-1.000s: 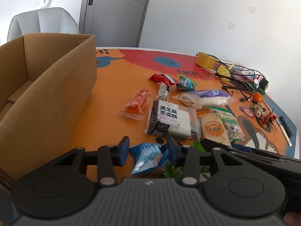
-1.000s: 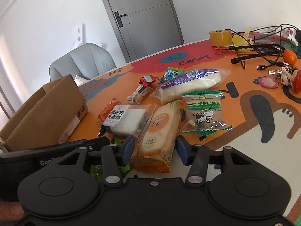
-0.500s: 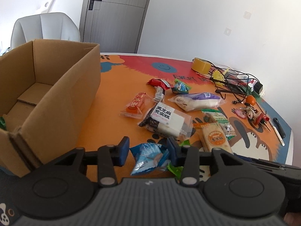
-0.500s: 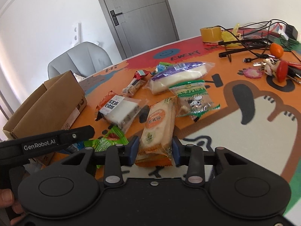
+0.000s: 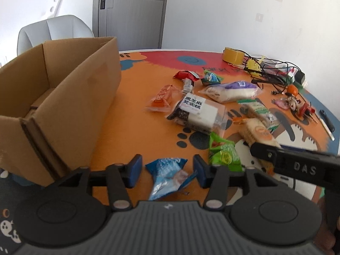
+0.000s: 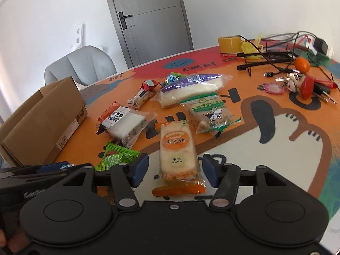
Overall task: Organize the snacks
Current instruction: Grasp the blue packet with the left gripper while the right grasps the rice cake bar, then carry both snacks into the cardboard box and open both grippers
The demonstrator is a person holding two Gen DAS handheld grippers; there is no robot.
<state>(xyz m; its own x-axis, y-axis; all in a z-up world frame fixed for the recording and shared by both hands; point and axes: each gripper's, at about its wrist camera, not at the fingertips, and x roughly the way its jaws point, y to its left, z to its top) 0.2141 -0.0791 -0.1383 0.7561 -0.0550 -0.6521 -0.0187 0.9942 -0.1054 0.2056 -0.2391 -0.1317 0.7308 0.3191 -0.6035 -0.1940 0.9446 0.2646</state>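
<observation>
My left gripper [image 5: 167, 170] hovers low over the orange table mat, jaws opening. A blue snack packet [image 5: 164, 182] lies between its pads, and they do not press on it. My right gripper [image 6: 175, 169] is opening too, straddling an orange rice cracker packet [image 6: 176, 146] with a gap on each side. An open cardboard box [image 5: 63, 89] stands to the left. A green packet [image 5: 223, 153], a black-and-white sesame cake [image 5: 197, 112] and a long white roll in a purple wrapper [image 5: 231, 88] lie further out.
A green-edged biscuit packet [image 6: 210, 110] and small red, orange and teal snacks lie mid-table. Tape roll [image 6: 229, 43], tangled cables [image 6: 276, 53], an orange fruit [image 6: 301, 64] and keys [image 6: 306, 87] crowd the far right. A grey chair [image 5: 53, 29] stands behind the box.
Both grippers' jaws have widened. The left has let go of the blue packet and the right has let go of the rice cracker packet. More of the box's inside shows now.
</observation>
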